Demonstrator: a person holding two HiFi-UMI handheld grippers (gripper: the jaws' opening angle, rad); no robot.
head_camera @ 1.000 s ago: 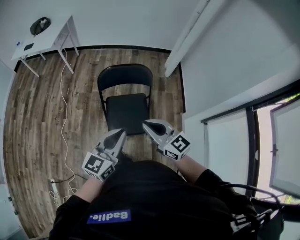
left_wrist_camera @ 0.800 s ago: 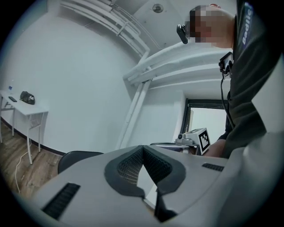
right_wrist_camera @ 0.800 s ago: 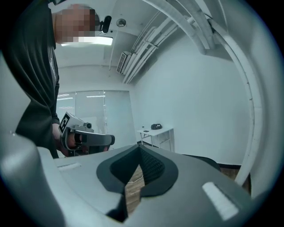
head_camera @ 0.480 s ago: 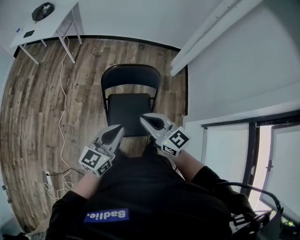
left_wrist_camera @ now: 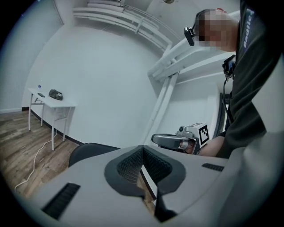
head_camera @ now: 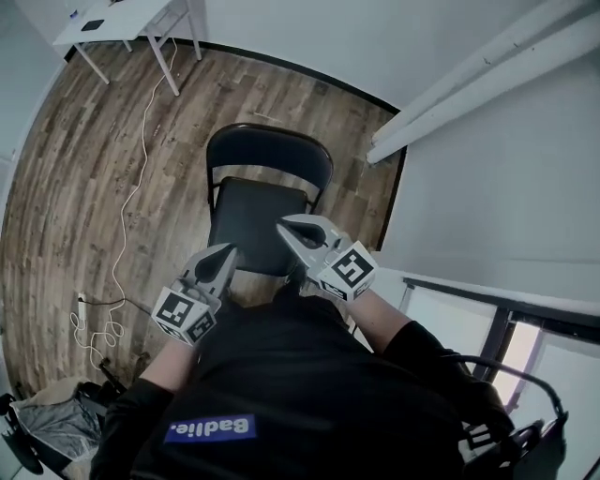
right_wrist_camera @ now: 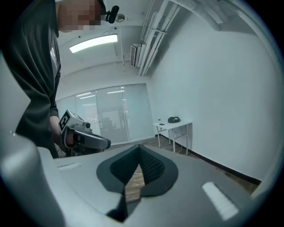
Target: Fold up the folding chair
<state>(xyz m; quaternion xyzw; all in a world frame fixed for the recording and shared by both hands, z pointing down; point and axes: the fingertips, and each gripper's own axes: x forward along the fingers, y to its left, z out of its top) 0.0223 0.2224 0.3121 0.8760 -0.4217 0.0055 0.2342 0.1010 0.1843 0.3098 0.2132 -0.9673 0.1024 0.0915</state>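
Claws on both hand-held grippers are pressed shut, with nothing between them. In the head view the left claw (head_camera: 228, 251) hangs at the front left corner of the folding chair (head_camera: 253, 225), and the right claw (head_camera: 284, 227) hangs over the front right part of its seat. Whether either one touches the seat cannot be told. The black chair stands unfolded on the wooden floor (head_camera: 84, 169), directly in front of the person. Its curved backrest is on the far side, toward the white wall (head_camera: 309, 37). A white cable (head_camera: 141, 150) trails along the floor to the chair's left. A white counter (head_camera: 127, 17) stands in the far left corner, well apart from the chair, and the left gripper view shows a dark object (left_wrist_camera: 55, 94) lying on it.
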